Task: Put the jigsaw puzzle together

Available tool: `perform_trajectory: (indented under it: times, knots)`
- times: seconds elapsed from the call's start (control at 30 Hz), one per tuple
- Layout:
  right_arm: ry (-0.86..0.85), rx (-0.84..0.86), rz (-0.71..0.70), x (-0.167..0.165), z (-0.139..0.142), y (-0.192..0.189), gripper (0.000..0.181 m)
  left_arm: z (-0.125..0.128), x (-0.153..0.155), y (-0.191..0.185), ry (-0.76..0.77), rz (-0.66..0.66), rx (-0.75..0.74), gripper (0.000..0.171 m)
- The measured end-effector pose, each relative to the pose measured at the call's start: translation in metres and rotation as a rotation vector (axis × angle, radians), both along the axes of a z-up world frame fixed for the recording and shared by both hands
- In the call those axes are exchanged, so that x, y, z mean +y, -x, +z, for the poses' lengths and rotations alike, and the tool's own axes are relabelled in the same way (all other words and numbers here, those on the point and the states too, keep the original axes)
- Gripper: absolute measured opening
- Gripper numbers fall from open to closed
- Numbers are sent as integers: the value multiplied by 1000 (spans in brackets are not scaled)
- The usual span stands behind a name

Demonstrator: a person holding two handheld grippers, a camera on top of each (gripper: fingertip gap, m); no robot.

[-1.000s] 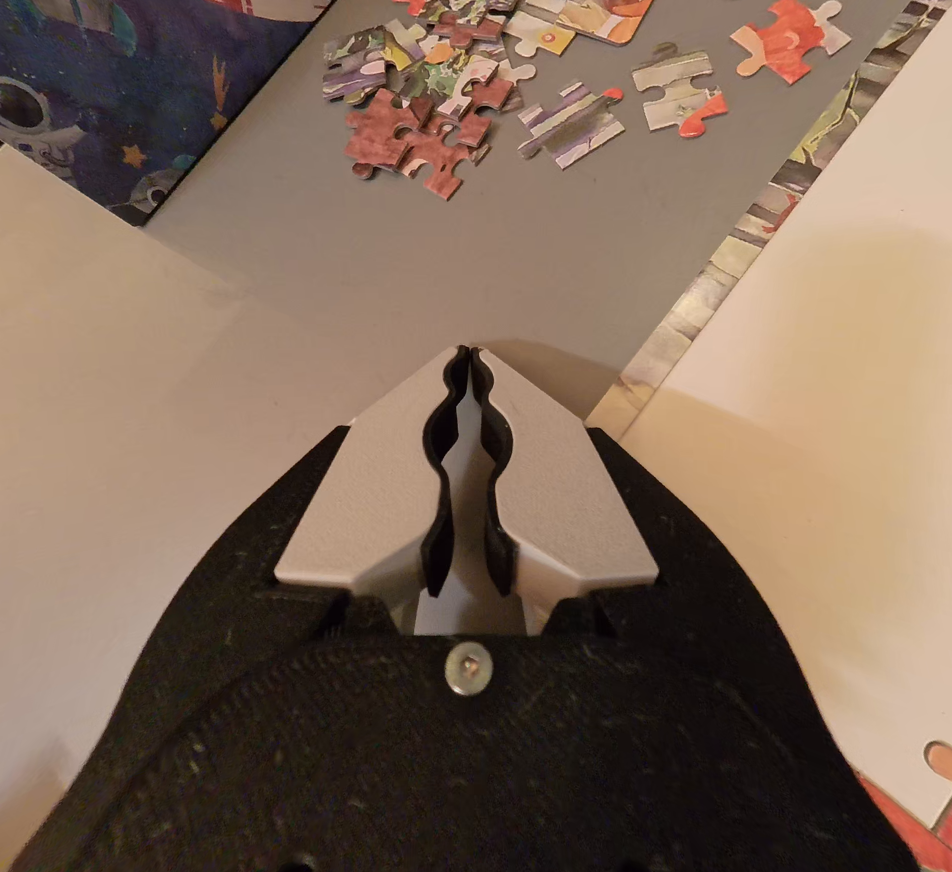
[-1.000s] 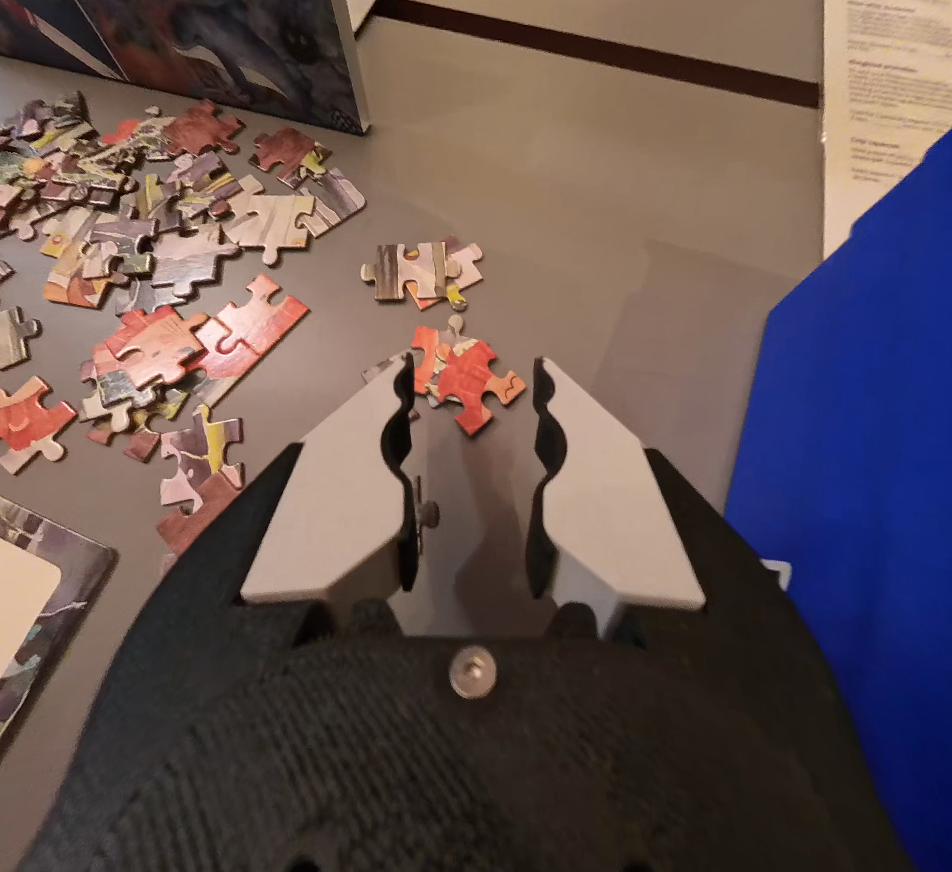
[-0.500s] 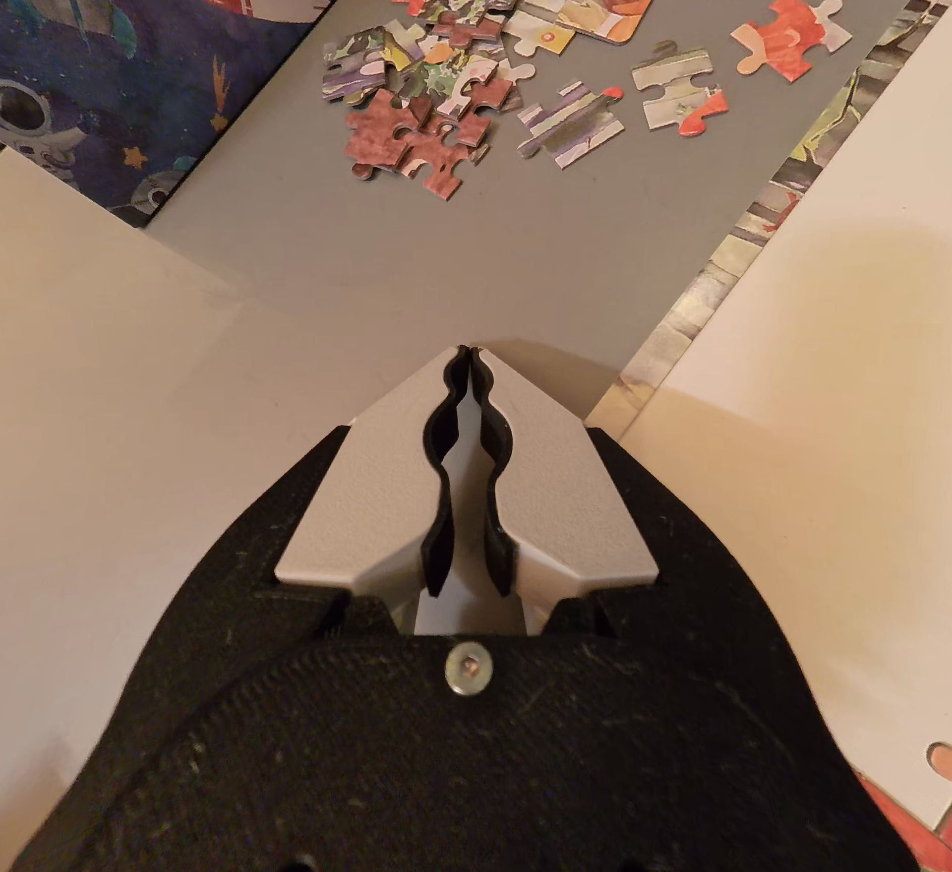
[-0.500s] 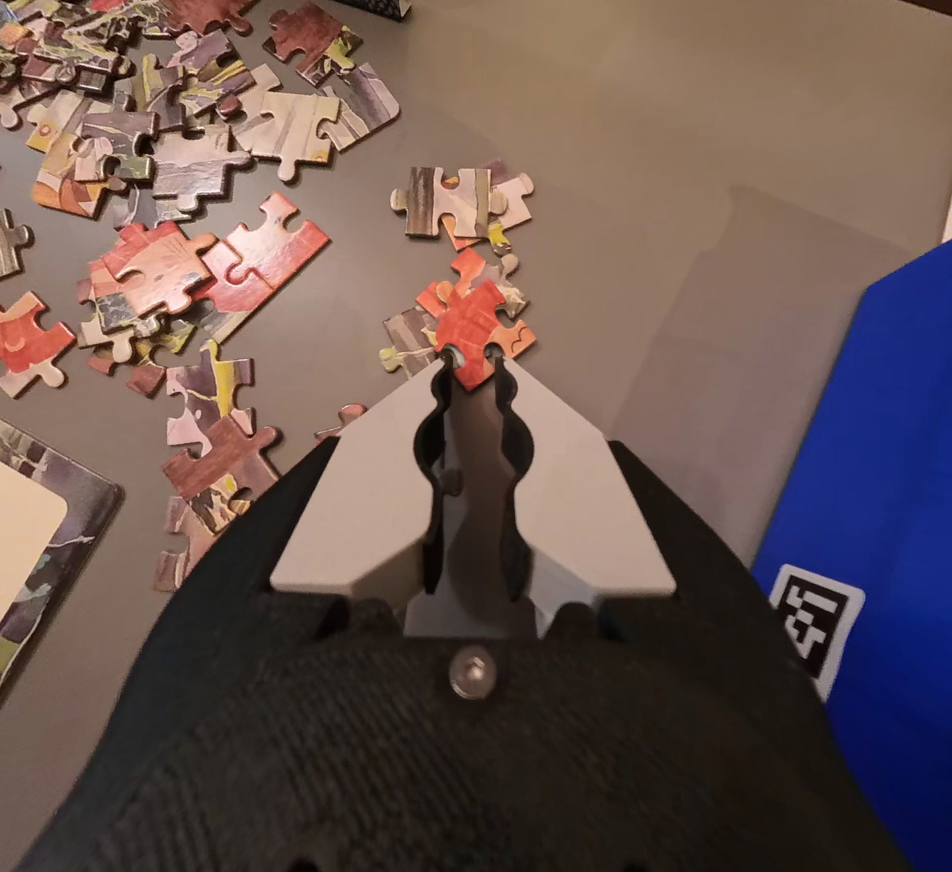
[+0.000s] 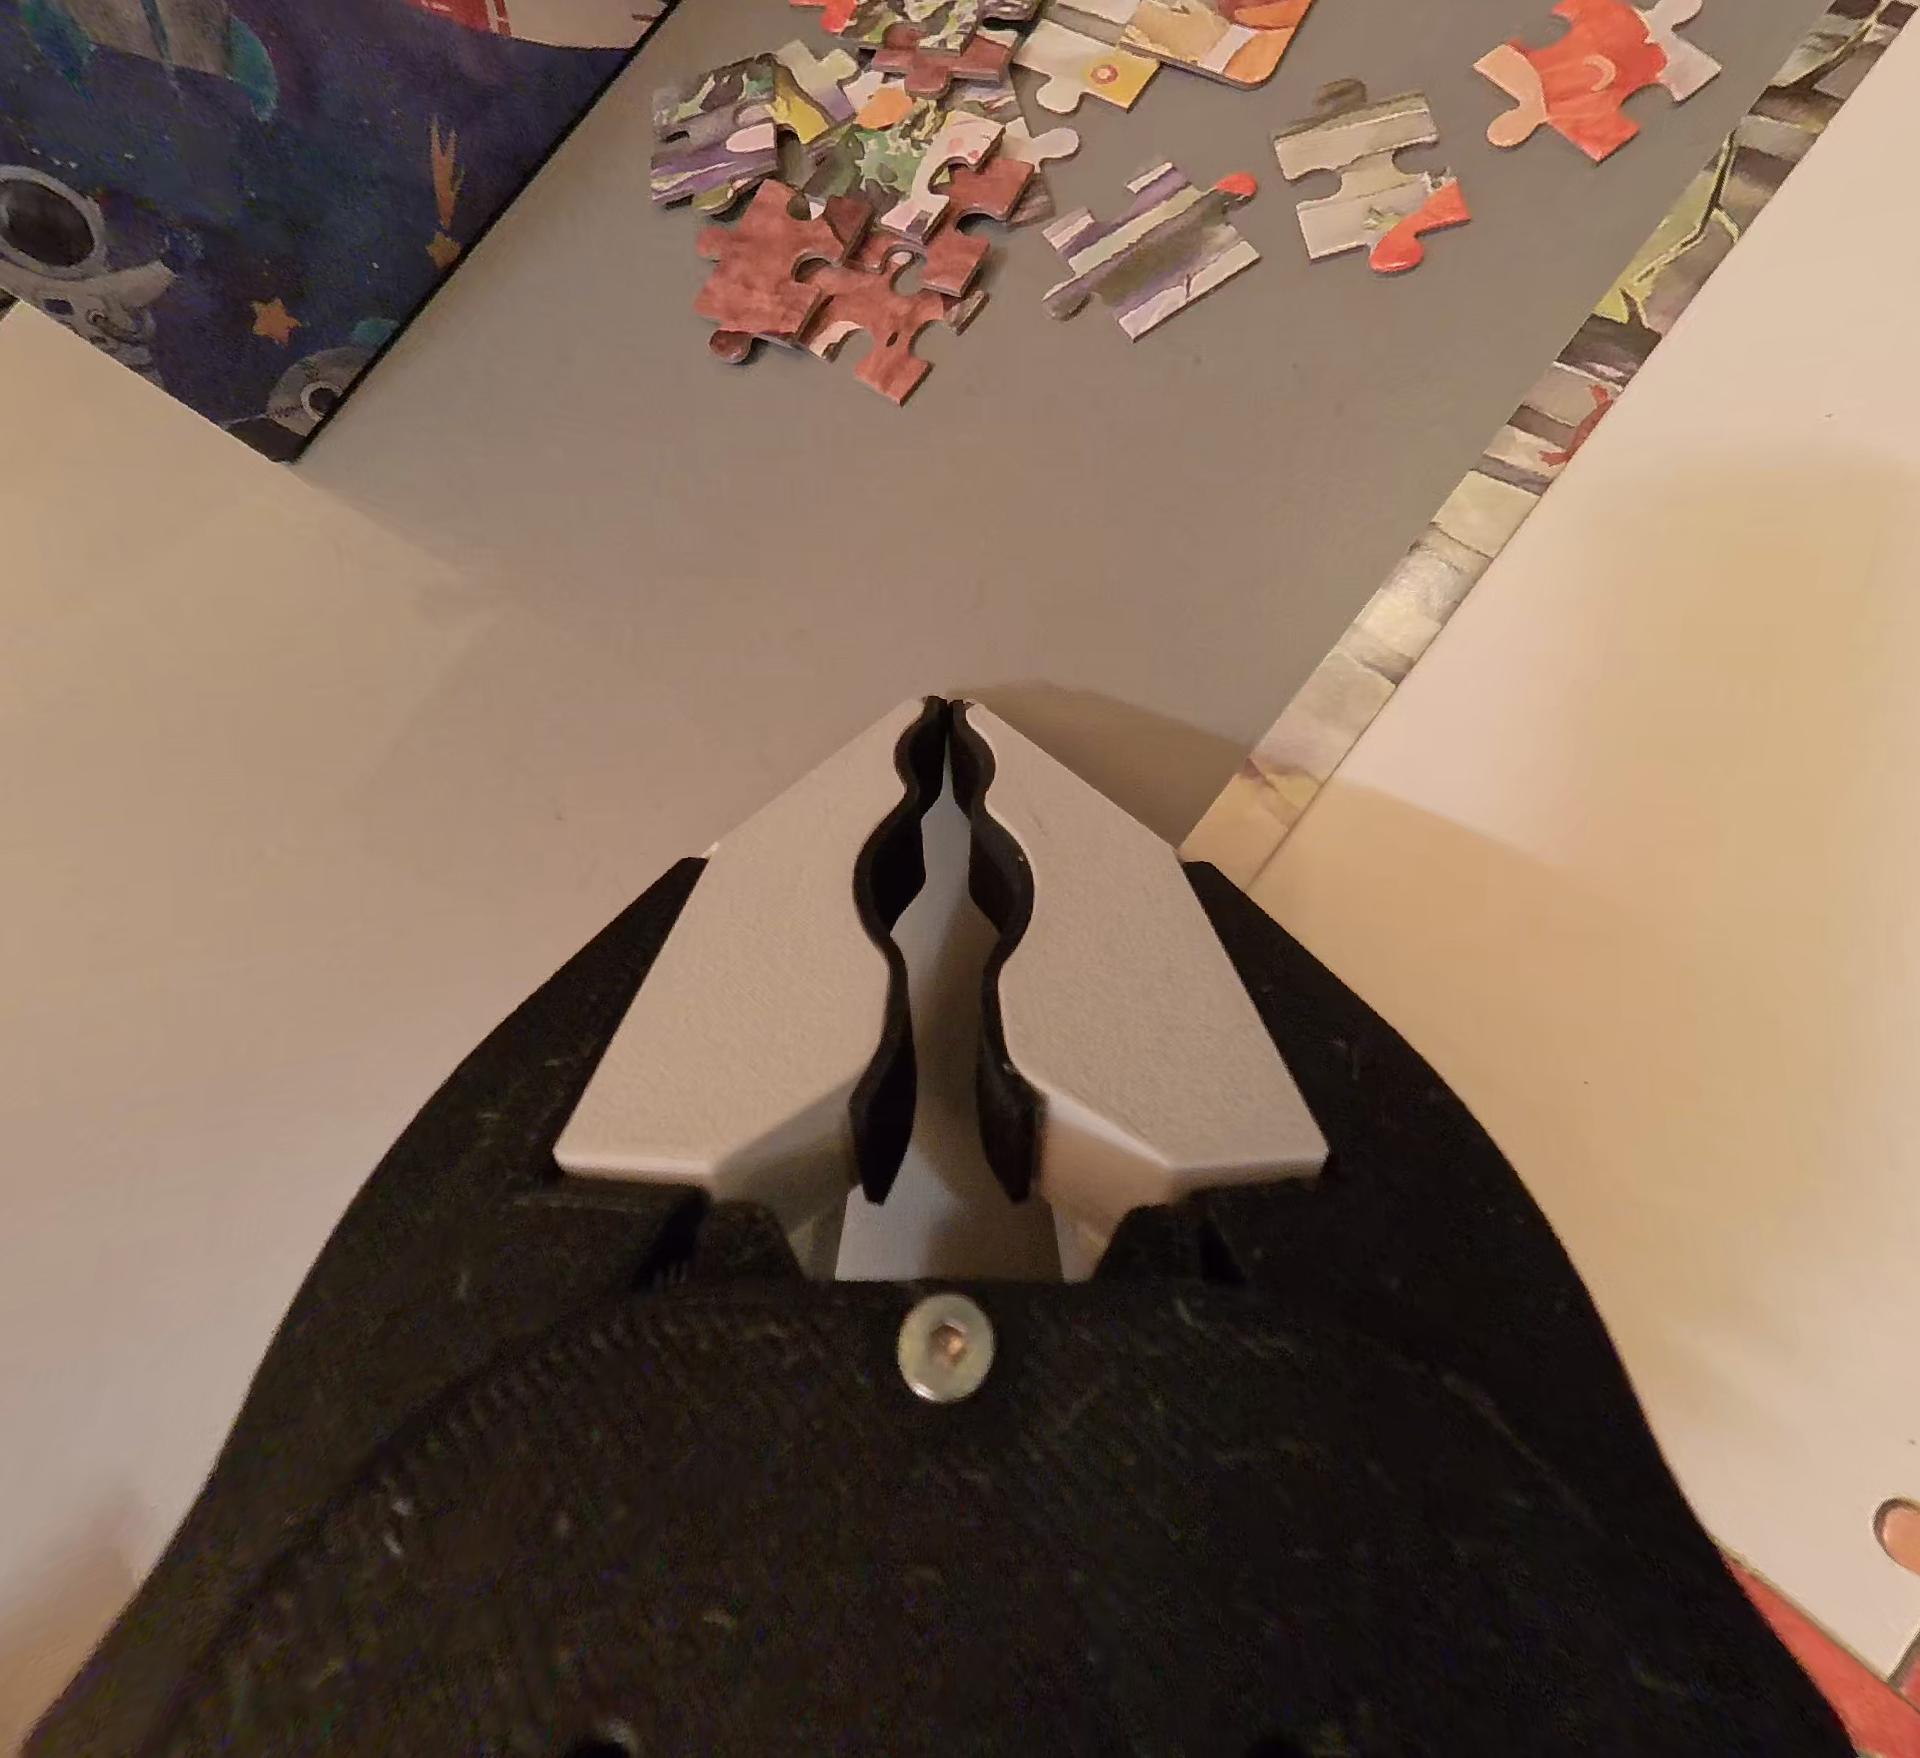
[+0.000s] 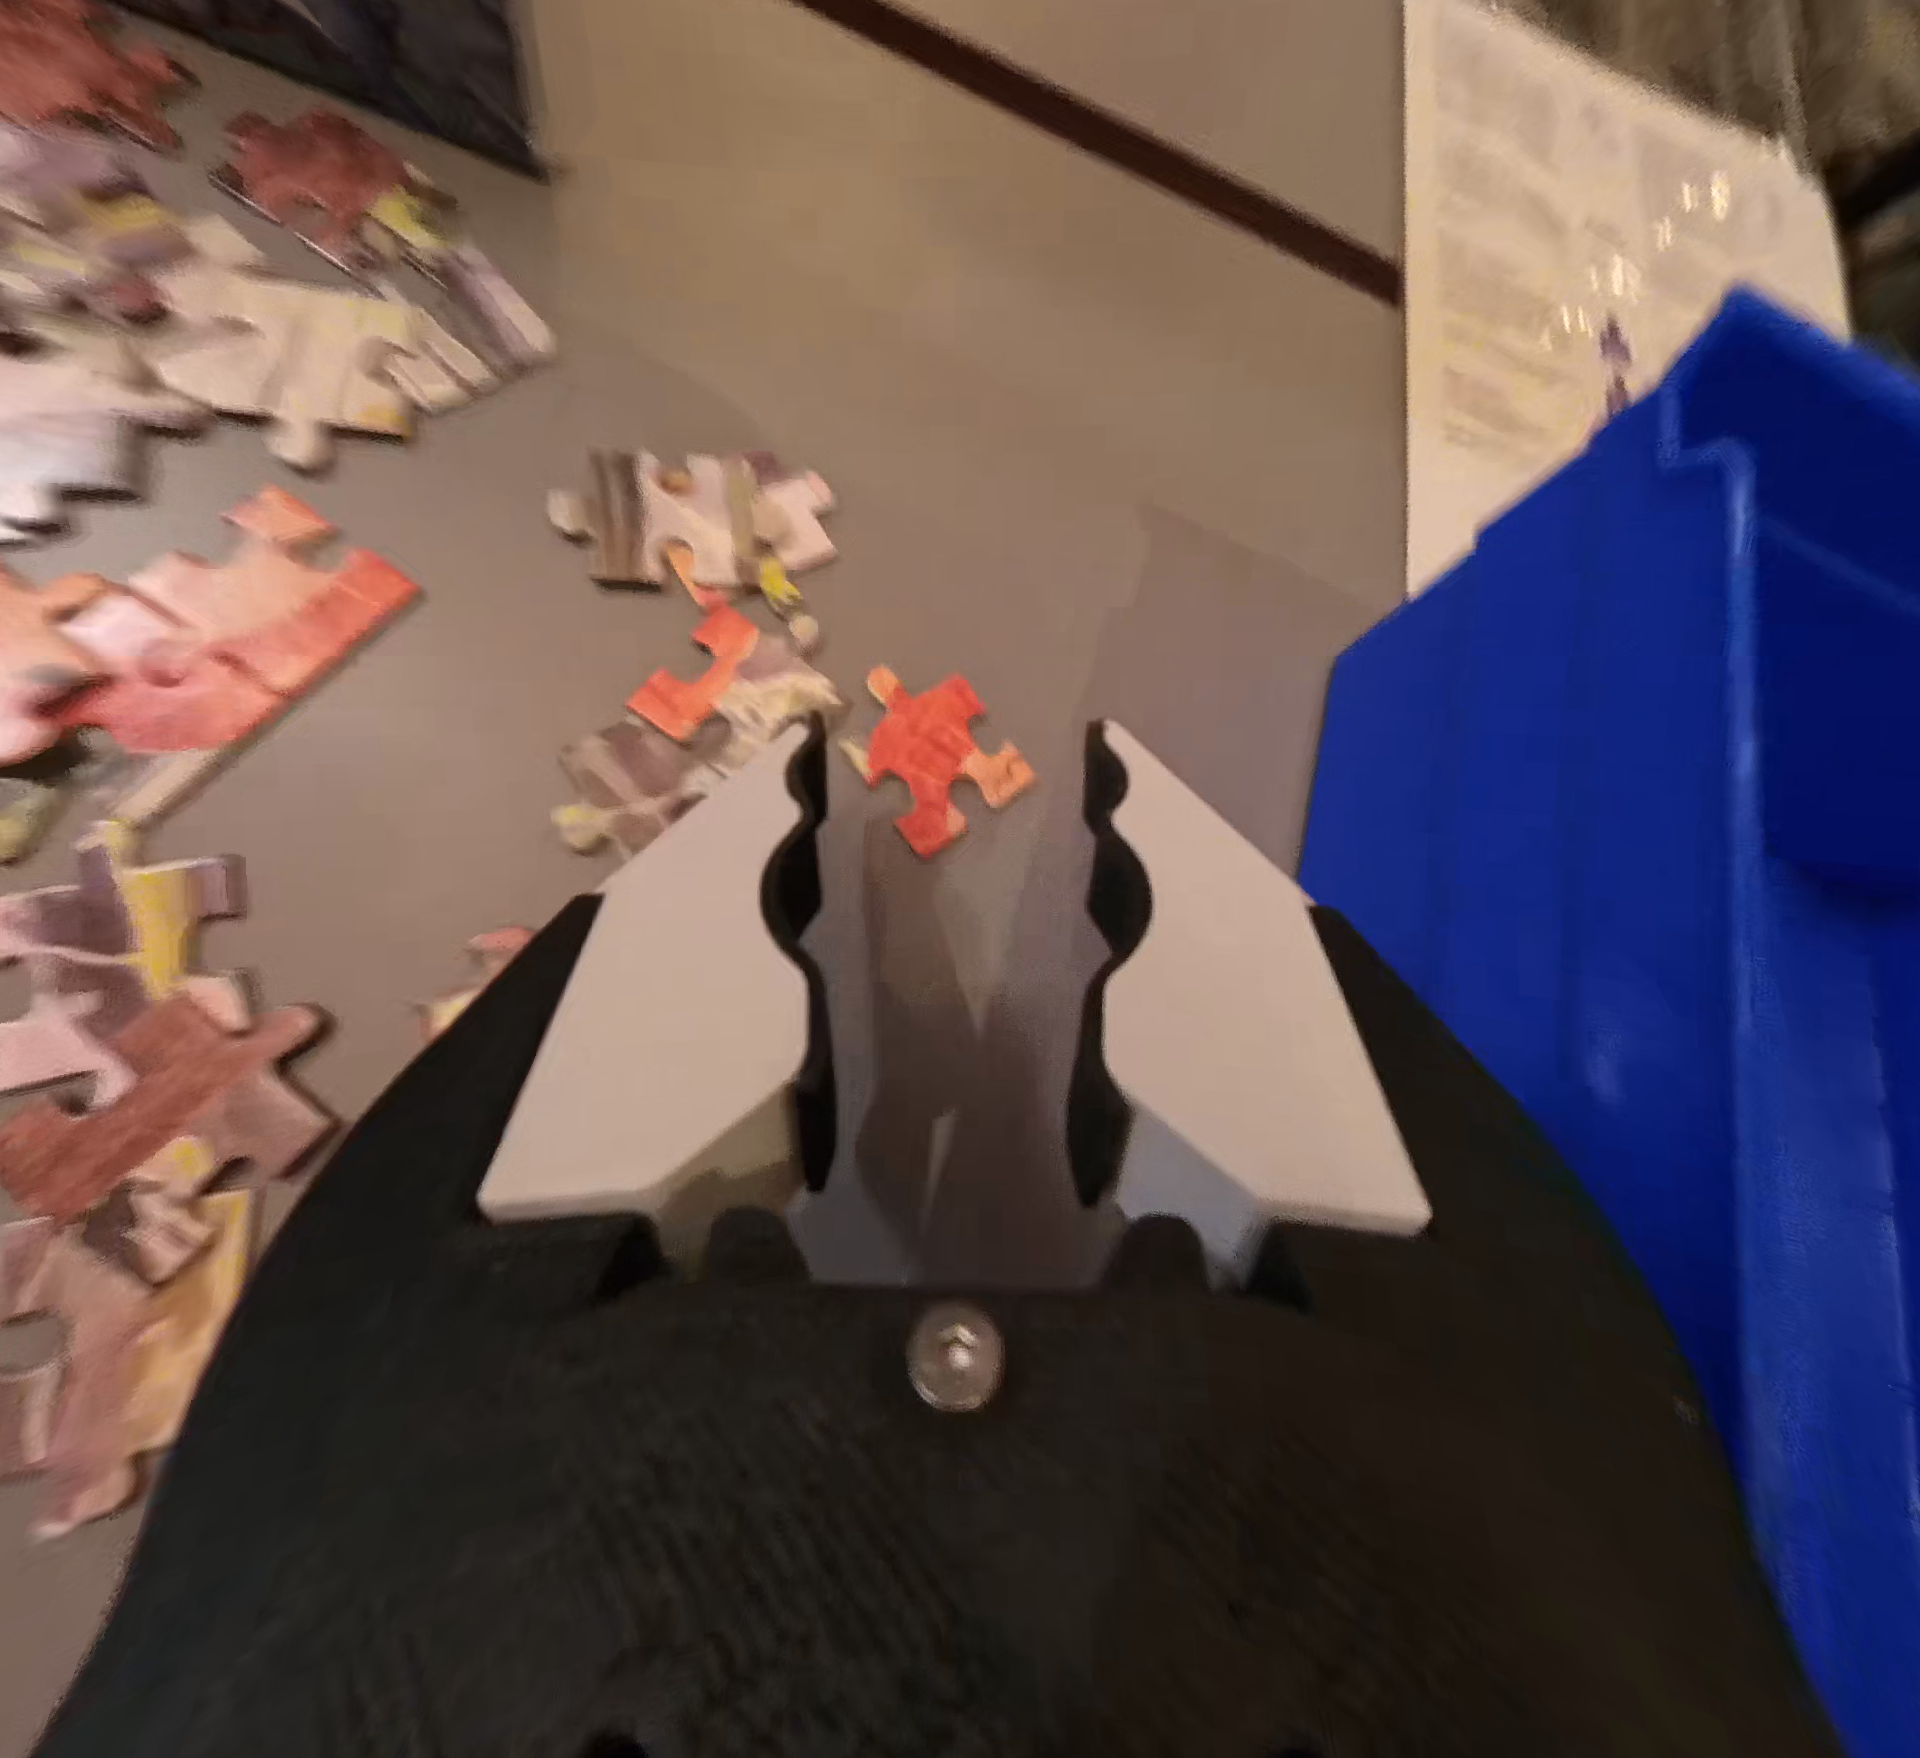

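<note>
Several loose jigsaw pieces lie in a heap on the grey table ahead of my left gripper, which is shut and empty, its tip low over the table between two cream boards. The puzzle frame, cream with a painted border, lies to its right; an orange-red piece sits in its near corner. In the right wrist view my right gripper is open. A small red piece lies flat on the table just ahead of its fingertips, untouched. More pieces lie to the left, blurred.
A puzzle box with a space picture stands at the far left. A cream board lies under the left gripper's left side. A blue bin stands close on the right of the right gripper, with a printed sheet behind it. The left gripper's tips are roughly 40 centimeters from the right gripper's. Between my left fingertips and the orange-red piece there is roughly 20 centimeters.
My right gripper closed onto the red piece half a second ago and is now open; the piece lies a little apart from its pile. The right view tilted up, blurred. The left gripper stayed still.
</note>
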State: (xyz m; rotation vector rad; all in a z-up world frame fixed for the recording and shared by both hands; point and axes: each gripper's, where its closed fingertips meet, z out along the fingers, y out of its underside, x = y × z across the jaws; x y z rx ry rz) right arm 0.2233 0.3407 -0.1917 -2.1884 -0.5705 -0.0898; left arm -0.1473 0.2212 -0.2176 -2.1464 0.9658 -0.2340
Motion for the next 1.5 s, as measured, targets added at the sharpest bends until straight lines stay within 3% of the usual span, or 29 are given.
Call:
perform_trajectory:
  times: [0.17, 0.3, 0.37, 0.47, 0.63, 0.77, 0.9, 1.07, 1.3, 1.5]
  knots:
    - [-89, 190, 270, -14, 26, 65, 53, 0, 0, 0, 0, 0, 0, 0]
    - [19, 315, 367, -25, 13, 103, 49, 0, 0, 0, 4, 0, -3, 0]
    - [49, 285, 367, -23, 4, 112, 46, 0, 0, 0, 9, 1, -6, 1]
    - [41, 133, 311, -10, -8, 110, 46, 0, 0, 0, 16, 4, -12, 1]
    - [50, 37, 315, -9, -16, 118, 49, -1, 1, 1, 21, 7, -15, 2]
    - [40, -104, 214, -2, -16, 83, 35, -1, 1, 1, 20, 6, -14, 2]
    - [74, 29, 234, -9, -13, 81, 43, -1, 1, 1, 20, 6, -14, 2]
    - [113, 226, 354, -27, -4, 112, 47, -1, 0, 1, 17, 5, -10, 1]
    - [139, 140, 405, -32, -18, 131, 53, -1, 0, 1, 18, 5, -12, 1]
    - [139, 115, 327, -25, -19, 111, 52, -1, 0, 1, 20, 5, -13, 1]
